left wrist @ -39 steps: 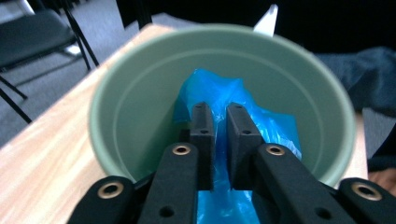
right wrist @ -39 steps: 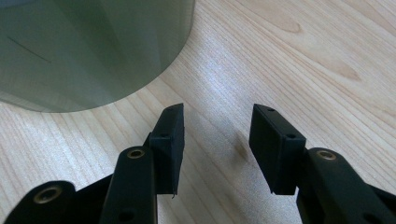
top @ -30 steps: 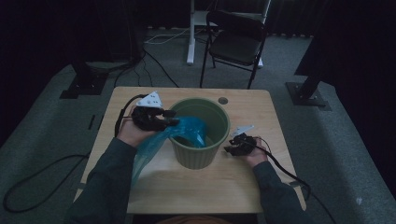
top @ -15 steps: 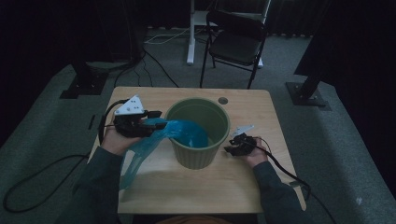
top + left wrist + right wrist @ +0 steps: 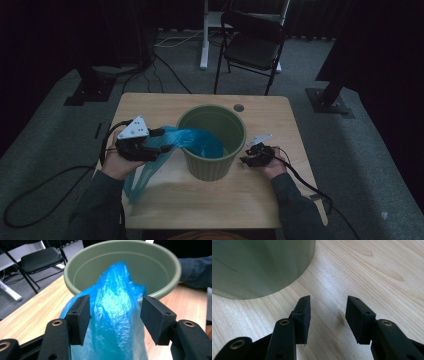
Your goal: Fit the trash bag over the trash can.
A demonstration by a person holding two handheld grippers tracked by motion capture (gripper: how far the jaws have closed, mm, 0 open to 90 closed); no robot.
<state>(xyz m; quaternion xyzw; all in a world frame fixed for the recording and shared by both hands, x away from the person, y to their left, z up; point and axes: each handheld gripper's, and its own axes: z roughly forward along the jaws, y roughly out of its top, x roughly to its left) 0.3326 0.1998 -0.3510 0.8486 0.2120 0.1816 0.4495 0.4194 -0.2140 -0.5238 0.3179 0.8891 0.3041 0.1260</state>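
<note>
A green plastic bin [image 5: 215, 167] stands mid-table, and a blue plastic bag [image 5: 192, 140] hangs out over its left rim down to the table. My left gripper [image 5: 162, 142] is at the bin's left side. In the left gripper view its jaws [image 5: 115, 312] stand apart on either side of the bag [image 5: 115, 290], with a small gap at each pad, facing the bin [image 5: 125, 262]. My right gripper [image 5: 247, 159] rests low at the bin's right side. It is open [image 5: 328, 315] over bare wood, with the bin's wall [image 5: 257, 265] just ahead to its left.
The wooden table [image 5: 200, 210] has a small round hole [image 5: 238, 107] behind the bin. A black folding chair [image 5: 252, 45] stands beyond the far edge. Cables [image 5: 310, 185] trail from both grippers off the table's near side, over grey carpet.
My left gripper has moved left, away from the bin, and a little toward me; the bag now stretches further out over the rim. The right gripper has stayed put.
</note>
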